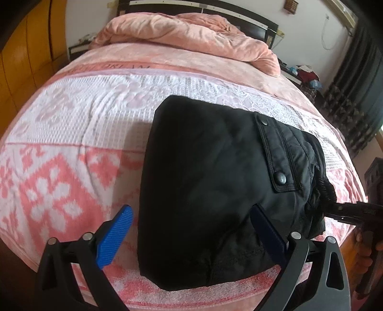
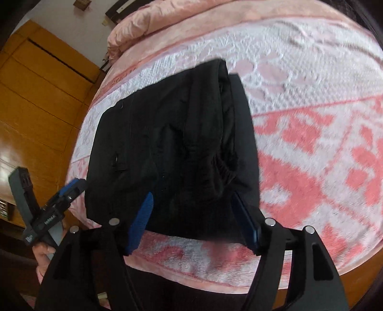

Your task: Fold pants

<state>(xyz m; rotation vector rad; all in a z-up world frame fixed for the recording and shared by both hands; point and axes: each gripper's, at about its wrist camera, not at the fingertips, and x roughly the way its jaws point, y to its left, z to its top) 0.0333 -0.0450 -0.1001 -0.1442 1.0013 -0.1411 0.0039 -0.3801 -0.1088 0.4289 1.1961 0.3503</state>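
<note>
The black pants (image 1: 215, 186) are shown folded into a compact, thick bundle lying on the pink-and-white patterned bedspread (image 1: 71, 134), near the bed's near edge. On the upper layer a pocket flap (image 1: 275, 153) fastened by two snap buttons is seen, and the gathered waistband (image 2: 222, 167) faces the bundle's right side. The left gripper (image 1: 191, 227) is held over the near edge of the bundle with its blue fingers (image 1: 115, 239) spread wide; one lies over the bedspread beside the pants, the other over the cloth, and nothing is pinched. The right gripper (image 2: 194, 220) is likewise seen with its fingers (image 2: 141, 222) spread apart over the near end of the bundle; no cloth is gripped, though contact with the fabric cannot be told. A crumpled pink quilt (image 1: 186, 36) is heaped at the head of the bed, before a dark headboard (image 1: 239, 16). A yellow wooden wardrobe (image 2: 36, 95) stands beside the bed. No container is involved; the pants rest directly on the bedspread.
</note>
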